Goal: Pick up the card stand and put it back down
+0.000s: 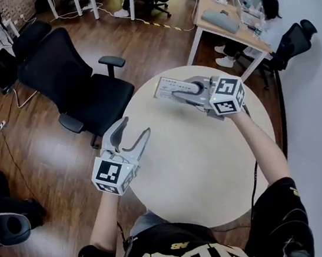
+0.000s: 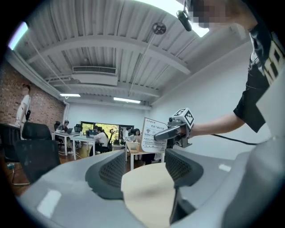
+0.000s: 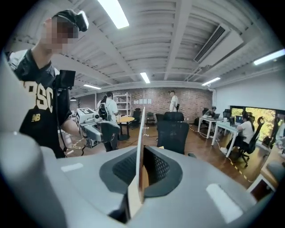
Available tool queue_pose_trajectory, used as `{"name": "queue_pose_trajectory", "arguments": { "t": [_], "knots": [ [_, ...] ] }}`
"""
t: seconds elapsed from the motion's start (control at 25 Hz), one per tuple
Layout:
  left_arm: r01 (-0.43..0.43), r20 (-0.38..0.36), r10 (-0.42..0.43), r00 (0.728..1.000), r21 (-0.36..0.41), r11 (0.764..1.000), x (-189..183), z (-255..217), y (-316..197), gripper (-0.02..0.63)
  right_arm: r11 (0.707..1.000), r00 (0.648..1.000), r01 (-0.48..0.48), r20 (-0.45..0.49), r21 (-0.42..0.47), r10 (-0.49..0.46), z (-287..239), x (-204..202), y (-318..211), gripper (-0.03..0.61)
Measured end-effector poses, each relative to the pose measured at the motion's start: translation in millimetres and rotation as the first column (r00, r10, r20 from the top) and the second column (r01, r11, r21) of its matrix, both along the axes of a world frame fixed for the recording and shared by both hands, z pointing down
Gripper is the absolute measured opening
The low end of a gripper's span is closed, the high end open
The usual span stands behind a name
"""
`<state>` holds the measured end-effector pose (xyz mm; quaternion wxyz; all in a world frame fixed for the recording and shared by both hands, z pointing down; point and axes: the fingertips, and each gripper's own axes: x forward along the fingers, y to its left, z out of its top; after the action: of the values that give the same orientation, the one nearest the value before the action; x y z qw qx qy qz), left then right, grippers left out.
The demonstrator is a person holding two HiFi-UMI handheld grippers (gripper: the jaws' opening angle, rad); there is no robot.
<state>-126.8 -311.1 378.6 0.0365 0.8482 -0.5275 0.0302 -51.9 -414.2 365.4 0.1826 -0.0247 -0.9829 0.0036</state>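
Head view, card stand (image 1: 163,86) clamped between right gripper (image 1: 175,95) jaws, left gripper (image 1: 137,127) jaws apart, empty

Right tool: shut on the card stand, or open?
Shut on it. In the right gripper view the card stand sits edge-on in the right tool, both jaws pressed against it, no gap.

- The left gripper (image 1: 137,128) sits at 8 o'clock in the head view and points toward 1 o'clock, its jaws apart with nothing between them.
- The right gripper (image 1: 174,93) sits at 2 o'clock and points toward 10 o'clock, its jaws clamped on the card stand (image 1: 164,86).
- The left forearm (image 1: 105,219) and right forearm (image 1: 264,146) are bare and reach up from 6 o'clock.
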Motion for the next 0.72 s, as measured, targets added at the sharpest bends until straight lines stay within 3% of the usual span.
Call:
{"name": "queue_pose_trajectory", "arguments": {
  "t": [0.16, 0.28, 0.36, 0.48, 0.72],
  "knots": [
    [0.003, 0.022, -0.004, 1.0, 0.078, 0.997, 4.7, -57.2, 3.8, 0.281, 0.99, 0.989, -0.135, 0.066, 0.038, 0.132, -68.9, 33.7, 11.8, 0.02],
    [0.01, 0.044, -0.015, 0.999, 0.127, 0.992, 12.3, -85.6, 7.1, 0.286, 0.949, 0.953, -0.296, 0.092, 0.108, 0.287, -104.2, 62.8, 18.0, 0.02],
    [0.032, 0.053, -0.041, 0.998, 0.155, 0.987, 15.9, -98.1, 10.5, 0.291, 0.886, 0.892, -0.448, 0.119, 0.12, 0.435, -117.7, 83.6, 20.9, 0.02],
    [0.051, 0.045, -0.061, 0.997, 0.192, 0.98, 28.1, -115.6, 11.8, 0.302, 0.766, 0.761, -0.641, 0.174, 0.051, 0.625, -126.4, 123.5, 30.5, 0.02],
    [0.076, 0.04, -0.088, 0.995, 0.24, 0.968, 55.8, -121.6, 20.2, 0.314, 0.591, 0.575, -0.806, 0.195, -0.032, 0.794, -102.7, 176.3, 78.0, 0.02]
  ]
}}
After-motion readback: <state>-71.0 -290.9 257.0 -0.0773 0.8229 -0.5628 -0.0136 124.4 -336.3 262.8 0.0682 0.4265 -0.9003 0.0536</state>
